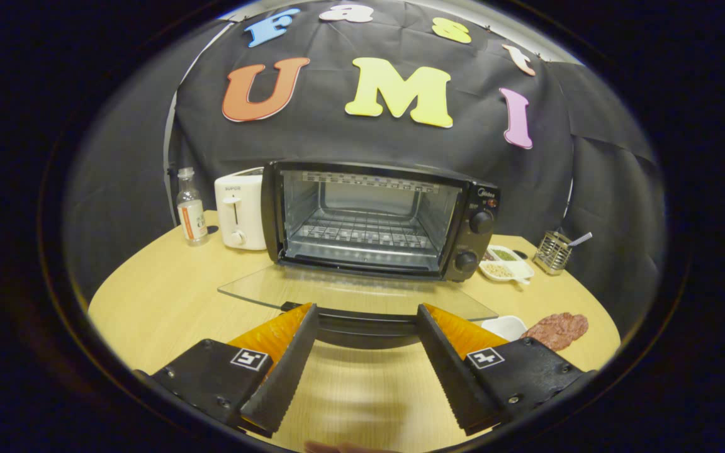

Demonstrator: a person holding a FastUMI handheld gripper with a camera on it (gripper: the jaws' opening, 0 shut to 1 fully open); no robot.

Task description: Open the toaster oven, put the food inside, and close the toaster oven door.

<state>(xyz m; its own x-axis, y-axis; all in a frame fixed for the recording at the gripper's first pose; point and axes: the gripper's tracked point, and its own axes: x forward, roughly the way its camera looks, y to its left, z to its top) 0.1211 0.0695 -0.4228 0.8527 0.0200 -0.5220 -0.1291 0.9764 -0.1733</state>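
Black cloth booth wall (337, 145) behind everything, at twelve o'clock. Round light-wood table (167, 302) carrying all the things. One black toaster oven with a wire rack inside (375, 217), straight ahead of the gripper (367, 314) at twelve o'clock, just beyond the fingertips. One clear glass oven door (350, 292), swung fully down and lying flat toward the gripper, with its dark handle bar (365, 327) between the two fingers, not visibly touched by either. Gripper spread wide, holding nothing. Two black knobs (481, 222) on the oven's right panel, one above the other.

One white two-slot toaster (240, 211), touching or just beside the oven's left side, at eleven o'clock. One flat piece of reddish-brown raw meat (557, 329) lying on the table at three o'clock of the fingertips, well apart from the oven's opening. One small white dish (506, 326) just beside the meat, between it and the right finger. One white divided tray with grains (506, 262) at one o'clock, near the lower knob. One metal mesh holder with a utensil (552, 251) beyond that tray. One small clear bottle with an orange label (191, 209) at ten o'clock, left of the toaster.
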